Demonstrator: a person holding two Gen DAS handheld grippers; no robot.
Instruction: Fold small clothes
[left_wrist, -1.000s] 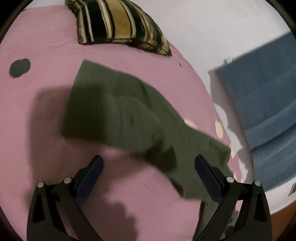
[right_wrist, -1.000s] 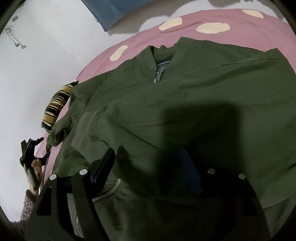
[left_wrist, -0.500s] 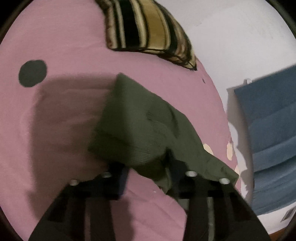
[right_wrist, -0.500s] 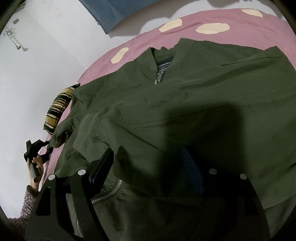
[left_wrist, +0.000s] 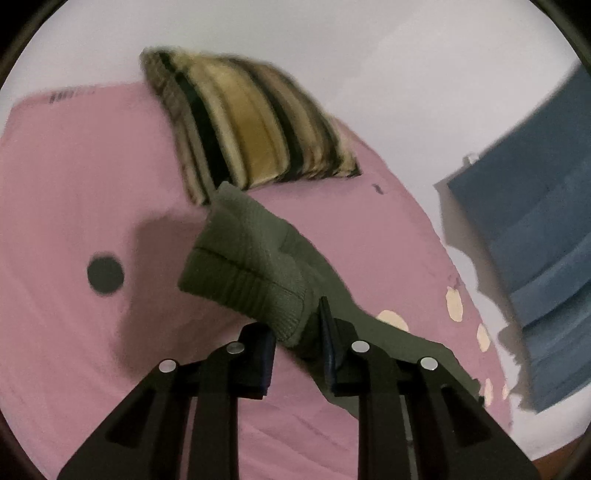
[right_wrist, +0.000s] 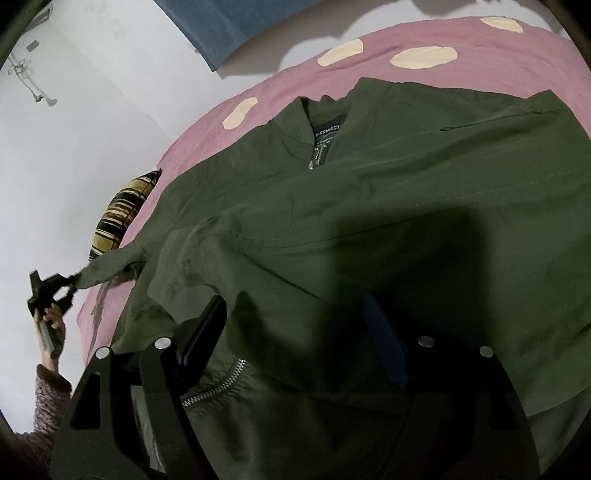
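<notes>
Left gripper (left_wrist: 297, 334) jaws nearly closed, pinching ribbed cuff (left_wrist: 255, 273) of olive-green zip jacket (right_wrist: 369, 221) above pink bed (left_wrist: 74, 184); right gripper (right_wrist: 295, 332) jaws wide, empty over hem. Risk: shallow pinch, cuff slipping mid-fold.

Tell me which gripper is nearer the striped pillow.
Left. The left gripper holds the sleeve cuff just short of the pillow; the right gripper sits over the jacket body, farther away.

Setting: home bedroom. Pink spotted bedsheet (left_wrist: 92, 177) covers a bed; striped pillow (left_wrist: 251, 129) near a white wall (left_wrist: 406, 74). Blue curtain (left_wrist: 535, 229) hangs beside it.
</notes>
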